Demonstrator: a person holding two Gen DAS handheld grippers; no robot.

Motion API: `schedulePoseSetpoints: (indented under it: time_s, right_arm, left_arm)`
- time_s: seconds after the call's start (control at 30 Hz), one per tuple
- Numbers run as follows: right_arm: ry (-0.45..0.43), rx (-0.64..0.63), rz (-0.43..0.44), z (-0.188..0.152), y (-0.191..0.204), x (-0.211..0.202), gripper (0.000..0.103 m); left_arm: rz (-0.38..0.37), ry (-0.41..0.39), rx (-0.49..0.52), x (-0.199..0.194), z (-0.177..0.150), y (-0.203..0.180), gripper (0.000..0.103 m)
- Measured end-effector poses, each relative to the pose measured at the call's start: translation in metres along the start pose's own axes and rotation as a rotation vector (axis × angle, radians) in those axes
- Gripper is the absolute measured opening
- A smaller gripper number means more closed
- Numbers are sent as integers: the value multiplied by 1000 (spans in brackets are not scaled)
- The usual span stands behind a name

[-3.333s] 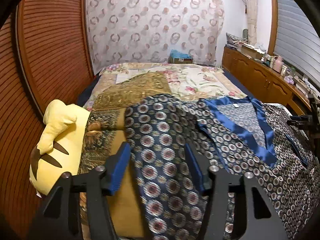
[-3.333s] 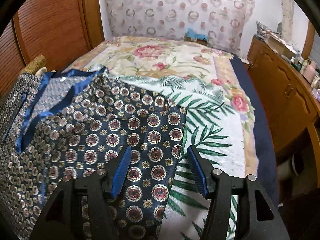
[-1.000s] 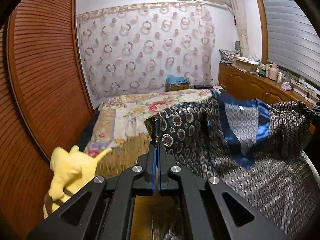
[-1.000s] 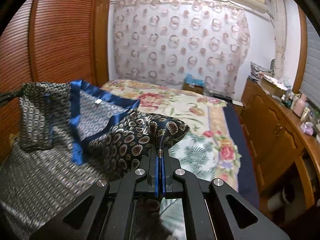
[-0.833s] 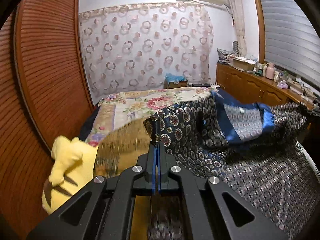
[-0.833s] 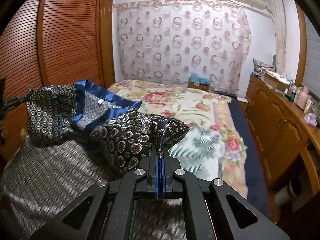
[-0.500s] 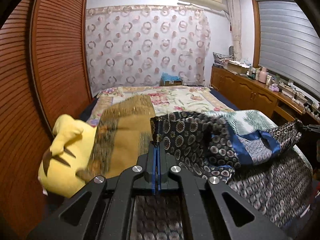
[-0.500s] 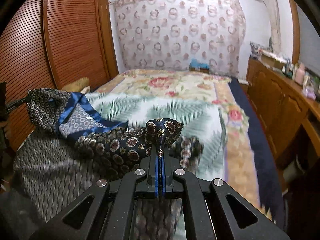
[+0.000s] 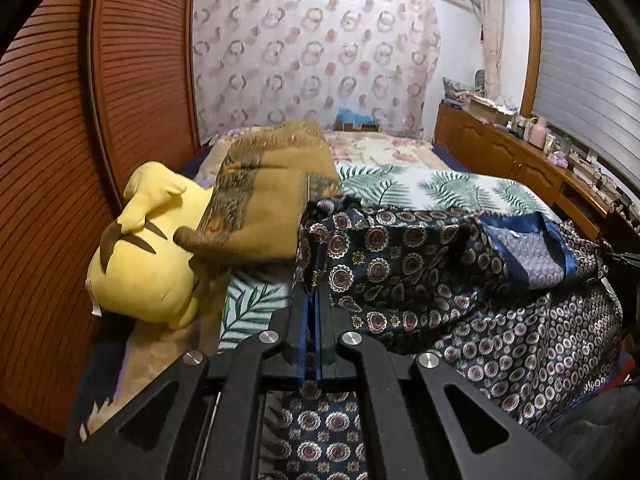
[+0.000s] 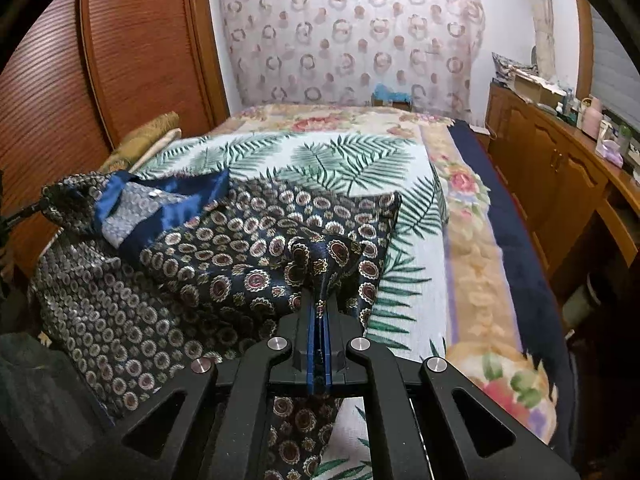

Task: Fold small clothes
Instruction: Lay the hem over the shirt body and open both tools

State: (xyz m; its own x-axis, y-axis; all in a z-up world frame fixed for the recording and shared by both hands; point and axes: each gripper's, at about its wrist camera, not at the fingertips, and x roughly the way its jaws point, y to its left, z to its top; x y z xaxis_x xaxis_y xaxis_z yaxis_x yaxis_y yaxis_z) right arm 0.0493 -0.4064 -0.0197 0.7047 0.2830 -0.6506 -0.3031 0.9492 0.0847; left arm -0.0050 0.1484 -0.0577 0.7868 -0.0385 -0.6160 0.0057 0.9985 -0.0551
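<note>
We have the patterned satin top [image 9: 420,264] pinched at two corners: the left gripper [image 9: 311,280] is clamped on one corner, the right gripper [image 10: 319,312] on the other. The garment lies partly doubled over on the bed [image 10: 468,240], its blue-trimmed neckline [image 10: 168,196] at about ten o'clock from the right fingers. To fold well, we judge both corners should travel level and land together on the lower layer, edges matched, clear of the yellow plush toy [image 9: 144,256] at nine o'clock in the left view.
</note>
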Motion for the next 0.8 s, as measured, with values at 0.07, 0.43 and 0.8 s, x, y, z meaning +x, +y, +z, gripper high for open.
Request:
schedulePoseSetpoints:
  time_s: [0.07,0.43,0.8]
  right_arm:
    - [4,3,-2,7,2,3,2]
    - [-59,-54,-46,46,33,4,31]
    - [-84,-74,-56,67,41,39,54]
  left_arm:
    - [0,9,9,-1,-1,2,10]
    - [2,-56,67,-7,34,6,66]
    - [-39,-17,125,51,79,-17,74]
